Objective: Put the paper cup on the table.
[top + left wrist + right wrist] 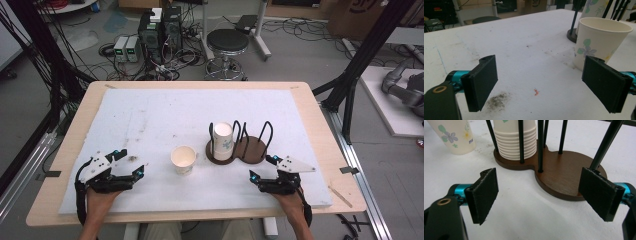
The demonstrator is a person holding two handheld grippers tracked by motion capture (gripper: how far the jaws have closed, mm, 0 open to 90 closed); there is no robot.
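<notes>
so: largest first. white foam mat (150,115) covers the wooden table (75,135), giving a soft, plain work surface; some dark smudges near its 9 o'clock side.

next, the brown two-bay cup rack (247,150) sits just right of the mat's centre, toward 4 o'clock. thin black wire hoops rise from its base, likely to keep stacks upright. the bay at its 9 o'clock holds a stack of paper cups (223,140), nested rims visible in the right gripper view; the bay at 3 o'clock is bare.

then the two grippers, both resting near the 6 o'clock edge, hands behind them. left gripper (131,165) points toward 2 o'clock, jaws spread with nothing between the pads. right gripper (262,169) points toward 11 o'clock at the rack base, jaws spread wide, also holding nothing.

smallest: single flowered paper cup (183,159), upright, mouth up, standing on the mat just beside the rack at its 9 o'clock, apart from it. in the left gripper view it stands just past the right-hand pad, not touched. judgement: it is set loose and within reach so the left gripper can take it by the wall.
</notes>
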